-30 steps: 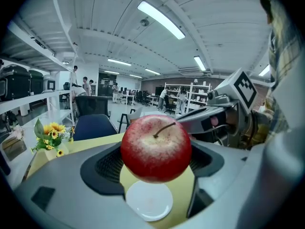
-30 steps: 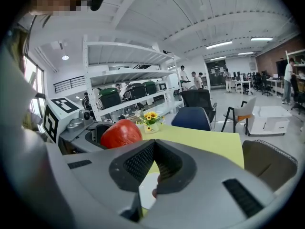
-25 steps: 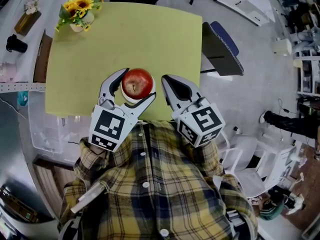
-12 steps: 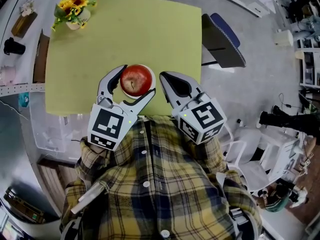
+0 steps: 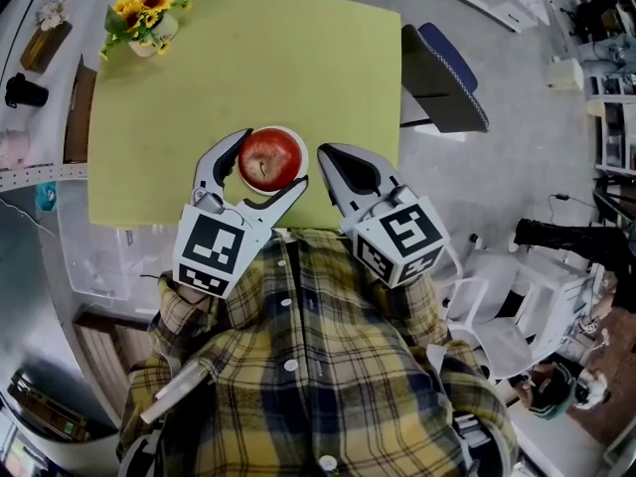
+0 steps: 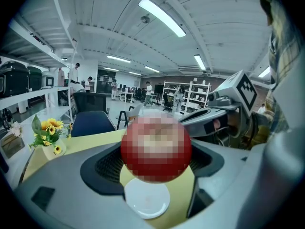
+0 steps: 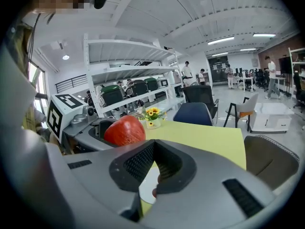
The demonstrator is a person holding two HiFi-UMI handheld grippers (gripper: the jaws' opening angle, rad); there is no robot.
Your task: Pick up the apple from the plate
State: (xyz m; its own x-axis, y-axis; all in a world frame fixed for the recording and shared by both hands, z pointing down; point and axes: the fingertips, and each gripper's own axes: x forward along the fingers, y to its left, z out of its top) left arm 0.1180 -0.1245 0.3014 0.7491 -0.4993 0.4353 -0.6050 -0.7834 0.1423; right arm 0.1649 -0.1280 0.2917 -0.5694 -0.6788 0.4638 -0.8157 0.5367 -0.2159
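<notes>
Lift phase: your left gripper (image 5: 272,164) clamps the apple (image 5: 270,155), jaws wide, apparently just above the white plate (image 6: 147,202); your right gripper (image 5: 326,155) sits closed and empty alongside; next, raise straight up, grip unrelaxed.

sunflowers (image 5: 147,16): table (image 5: 298,68) corner | blue chair (image 5: 442,82): beside table

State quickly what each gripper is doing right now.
Left gripper: closed on the round red apple.
Right gripper: closed, holding nothing.
</notes>
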